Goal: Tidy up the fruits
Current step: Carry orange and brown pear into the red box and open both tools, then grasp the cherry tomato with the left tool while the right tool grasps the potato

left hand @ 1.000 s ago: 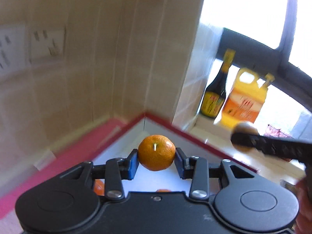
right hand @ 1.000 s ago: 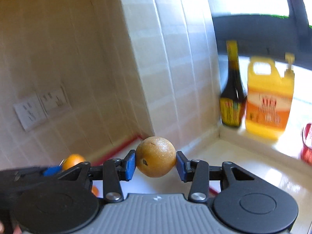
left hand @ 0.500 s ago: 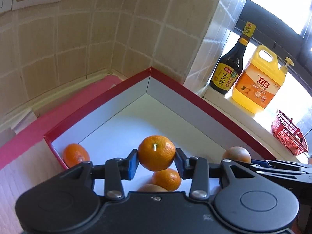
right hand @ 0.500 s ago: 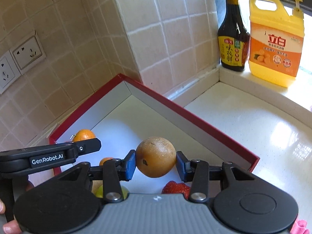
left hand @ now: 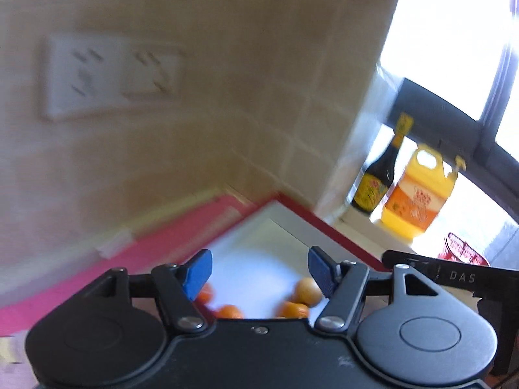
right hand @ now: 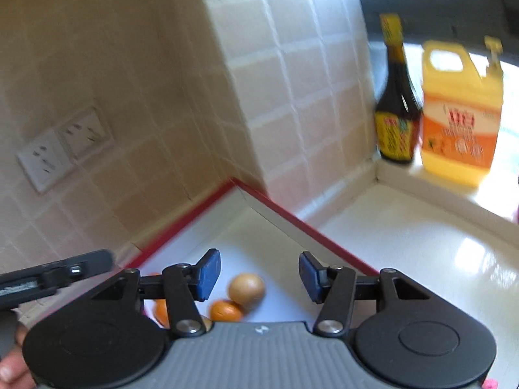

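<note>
While both pictures are smeared with blur, I can see that my left claw (left hand: 259, 270) stands with its blue pads wide apart and nothing between them, and my right claw (right hand: 259, 274) is the same, spread and bare.

Below both claws lies the red-rimmed shallow box with a white floor (right hand: 269, 204), pushed into the corner of the beige tiled wall (right hand: 146, 74). The fruit sits on its floor. From the right wrist I see a round tan-brown fruit (right hand: 246, 288) just beside a small orange mandarin (right hand: 226, 311), the two seemingly touching, and another orange mandarin (right hand: 159, 311) partly hidden behind my left-hand pad. From the left wrist the same tan-brown fruit (left hand: 306, 290) shows near the right pad, with orange ones (left hand: 228, 311) along the near edge of the view; I cannot count them surely through the blur.

The box rests on a pale glossy desk (right hand: 421, 259). On the window ledge stand a dark glass sauce bottle with a yellow label (right hand: 397, 110) and, just beside it, a yellow plastic jug with an orange label (right hand: 460, 120). A red wire basket (left hand: 464, 249) shows at the right of the left view. Two white wall sockets (right hand: 61, 149) sit side by side on the tiles.
</note>
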The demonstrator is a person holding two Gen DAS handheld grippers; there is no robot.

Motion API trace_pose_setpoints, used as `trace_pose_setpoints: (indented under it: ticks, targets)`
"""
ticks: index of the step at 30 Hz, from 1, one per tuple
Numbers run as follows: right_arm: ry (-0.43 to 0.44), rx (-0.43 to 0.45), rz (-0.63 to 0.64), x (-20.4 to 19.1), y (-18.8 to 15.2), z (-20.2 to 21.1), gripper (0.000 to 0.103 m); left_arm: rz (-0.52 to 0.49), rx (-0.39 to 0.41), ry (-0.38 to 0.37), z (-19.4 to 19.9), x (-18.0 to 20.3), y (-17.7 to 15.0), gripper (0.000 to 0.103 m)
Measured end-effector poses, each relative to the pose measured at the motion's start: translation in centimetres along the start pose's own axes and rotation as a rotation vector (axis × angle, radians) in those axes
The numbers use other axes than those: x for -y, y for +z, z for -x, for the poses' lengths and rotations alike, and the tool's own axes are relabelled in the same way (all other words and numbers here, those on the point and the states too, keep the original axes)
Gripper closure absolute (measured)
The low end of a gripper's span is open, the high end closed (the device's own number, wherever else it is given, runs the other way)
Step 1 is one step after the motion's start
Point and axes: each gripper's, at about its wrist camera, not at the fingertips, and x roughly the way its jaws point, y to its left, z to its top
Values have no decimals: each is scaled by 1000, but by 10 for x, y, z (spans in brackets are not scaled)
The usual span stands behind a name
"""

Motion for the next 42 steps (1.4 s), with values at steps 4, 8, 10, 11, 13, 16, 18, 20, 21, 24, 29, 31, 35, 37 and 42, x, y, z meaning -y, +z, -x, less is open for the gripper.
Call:
trace_pose_setpoints:
  ticks: [4, 8, 10, 11, 13, 16, 18, 20, 21, 24, 29, 31, 35, 37, 42]
  targets:
    - [74, 25, 38, -30, 4, 16, 46, -7, 74, 90, 56, -21, 5, 28]
    - [141, 33, 115, -70, -6, 23, 46, 0, 126, 183, 106, -46, 1, 30]
    - [164, 26, 160, -92, -13, 24, 46, 19, 136, 221, 125, -61, -3, 30]
    - [178, 19, 179, -103, -16, 24, 46, 31, 136, 234, 132, -69, -5, 30]
    - [199, -3, 211, -122, -27, 21, 45, 56, 123, 247, 142, -84, -13, 31]
    - [223, -48, 253, -148, -42, 11, 44, 84, 58, 268, 136, -102, -29, 41]
    - [230, -85, 284, -161, -54, 1, 44, 93, 11, 246, 124, -111, -44, 50]
    - [239, -126, 318, -171, -69, -12, 44, 101, -43, 211, 105, -119, -60, 58]
    - [236, -146, 337, -175, -76, -19, 44, 104, -70, 193, 94, -122, -68, 59]
    - [227, -196, 380, -180, -92, -38, 44, 126, -147, 141, 62, -131, -90, 64]
    - [233, -245, 447, -179, -115, -60, 39, 159, -218, 55, 22, -138, -115, 71]
    - [241, -252, 470, -181, -120, -66, 37, 147, -227, 22, 12, -136, -119, 71]
    - [252, -261, 504, -183, -128, -71, 34, 130, -238, -1, -1, -133, -122, 71]
    - [244, -259, 523, -184, -131, -72, 34, 127, -244, -2, -7, -132, -124, 71]
    - [235, -290, 522, -182, -135, -82, 32, 125, -242, 4, -14, -131, -125, 73]
